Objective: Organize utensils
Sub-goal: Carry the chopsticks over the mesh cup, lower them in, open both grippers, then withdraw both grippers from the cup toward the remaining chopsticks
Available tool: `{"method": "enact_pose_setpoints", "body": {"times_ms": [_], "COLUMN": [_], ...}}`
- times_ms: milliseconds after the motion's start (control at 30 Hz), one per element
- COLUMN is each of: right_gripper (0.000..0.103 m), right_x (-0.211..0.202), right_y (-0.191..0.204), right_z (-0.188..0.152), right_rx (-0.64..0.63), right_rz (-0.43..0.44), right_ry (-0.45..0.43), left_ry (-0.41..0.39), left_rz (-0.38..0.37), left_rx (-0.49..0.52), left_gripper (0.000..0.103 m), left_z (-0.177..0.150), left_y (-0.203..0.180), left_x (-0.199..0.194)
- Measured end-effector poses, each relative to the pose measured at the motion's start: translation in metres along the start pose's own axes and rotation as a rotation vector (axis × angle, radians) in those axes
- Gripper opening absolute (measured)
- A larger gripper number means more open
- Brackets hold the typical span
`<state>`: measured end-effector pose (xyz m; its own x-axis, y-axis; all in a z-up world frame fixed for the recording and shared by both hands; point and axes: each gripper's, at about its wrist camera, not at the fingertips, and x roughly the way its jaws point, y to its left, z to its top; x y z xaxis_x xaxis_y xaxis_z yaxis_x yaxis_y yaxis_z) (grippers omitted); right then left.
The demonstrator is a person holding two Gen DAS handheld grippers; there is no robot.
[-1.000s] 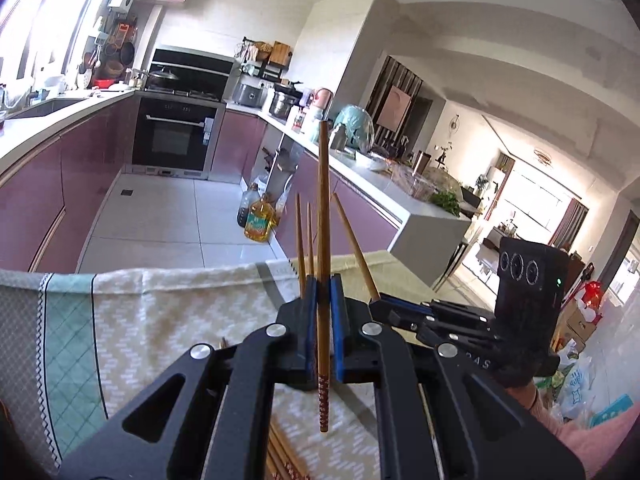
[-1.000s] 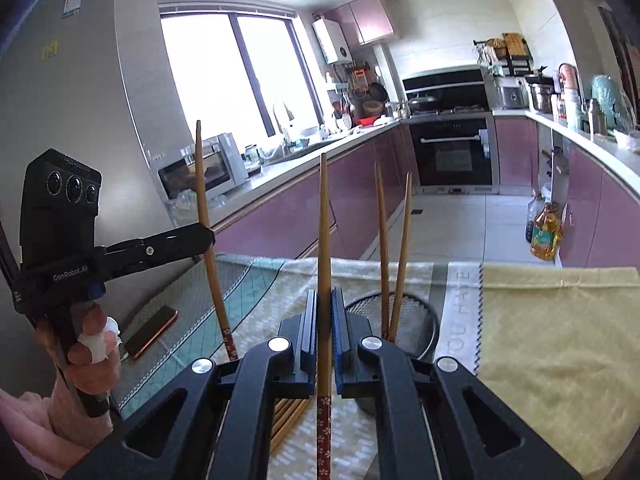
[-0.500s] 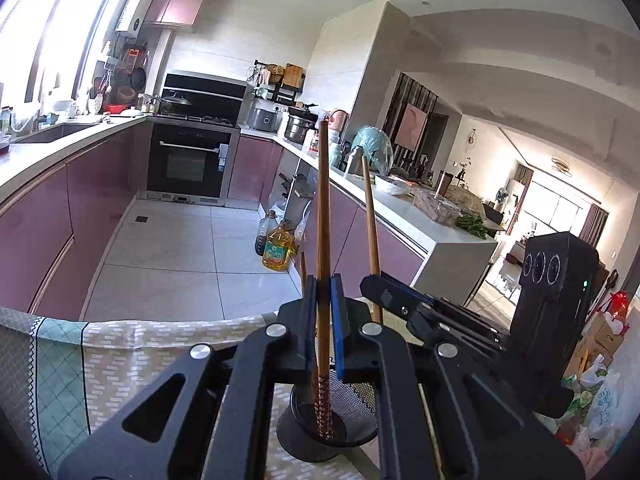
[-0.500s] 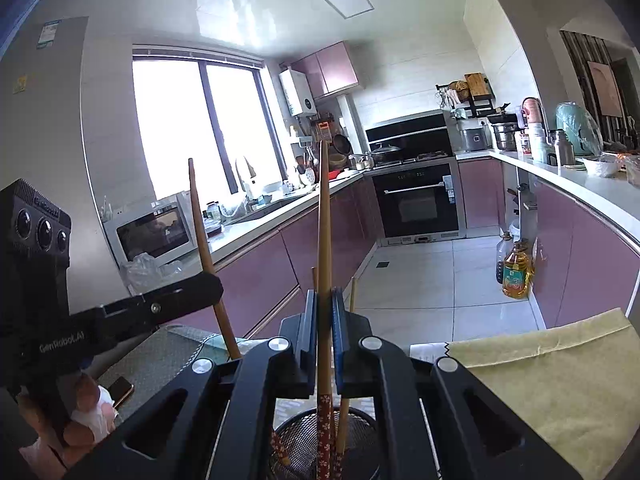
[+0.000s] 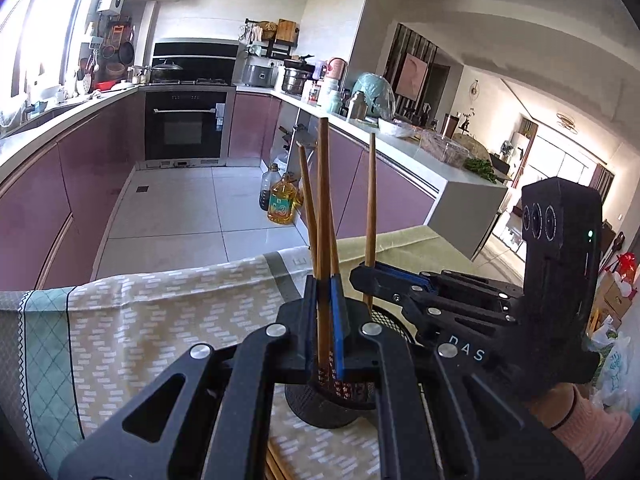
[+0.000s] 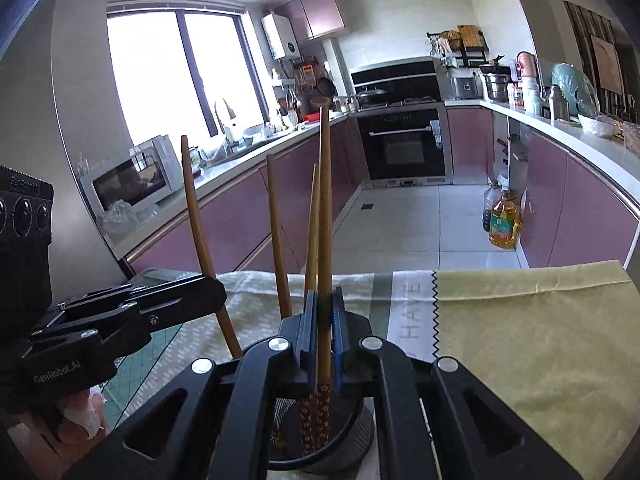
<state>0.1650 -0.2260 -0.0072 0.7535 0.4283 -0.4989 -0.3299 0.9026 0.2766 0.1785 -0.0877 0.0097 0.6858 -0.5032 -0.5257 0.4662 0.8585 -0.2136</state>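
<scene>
Cloth covers the tabletop (image 6: 540, 340): patterned grey and teal on one side, plain yellow-green on the other. Purple cabinets (image 6: 580, 216), a black oven (image 5: 184, 128), a bright window (image 6: 168, 80) and a pale tiled floor (image 5: 180, 208) are seen behind it. An oil bottle (image 5: 282, 204) is stood on the floor.

A chopstick (image 5: 323, 216) is pinched upright by the left tool (image 5: 323, 328), and another chopstick (image 6: 325, 240) is pinched upright by the right tool (image 6: 325, 340). Both are held over a black mesh holder (image 5: 320, 408) on the cloth, where more chopsticks are stood. The holder is mostly hidden by the tools. The loose sticks below are cut off.
</scene>
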Motion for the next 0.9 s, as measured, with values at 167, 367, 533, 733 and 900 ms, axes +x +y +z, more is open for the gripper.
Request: {"method": "enact_pose_setpoints", "body": {"times_ms": [167, 367, 533, 733, 900], "right_gripper": [0.011, 0.019, 0.025, 0.03, 0.032], "right_x": [0.009, 0.005, -0.008, -0.041, -0.062], "right_y": [-0.001, 0.003, 0.007, 0.024, 0.055], "right_z": [-0.005, -0.004, -0.004, -0.008, -0.031], "right_rx": [0.005, 0.019, 0.005, -0.043, -0.147], "right_rz": [-0.015, -0.02, -0.025, 0.024, 0.119], "right_ry": [0.08, 0.072, 0.049, -0.001, 0.02], "left_ry": [0.036, 0.035, -0.007, -0.031, 0.026], "left_rz": [0.01, 0.018, 0.043, 0.08, 0.133], "left_rx": [-0.002, -0.019, -0.018, -0.011, -0.008], "left_gripper": [0.008, 0.01, 0.024, 0.03, 0.03], "left_z": [-0.005, -0.009, -0.014, -0.034, -0.065], "left_y": [0.003, 0.009, 0.007, 0.022, 0.041], "left_x": [0.013, 0.01, -0.008, -0.042, -0.055]}}
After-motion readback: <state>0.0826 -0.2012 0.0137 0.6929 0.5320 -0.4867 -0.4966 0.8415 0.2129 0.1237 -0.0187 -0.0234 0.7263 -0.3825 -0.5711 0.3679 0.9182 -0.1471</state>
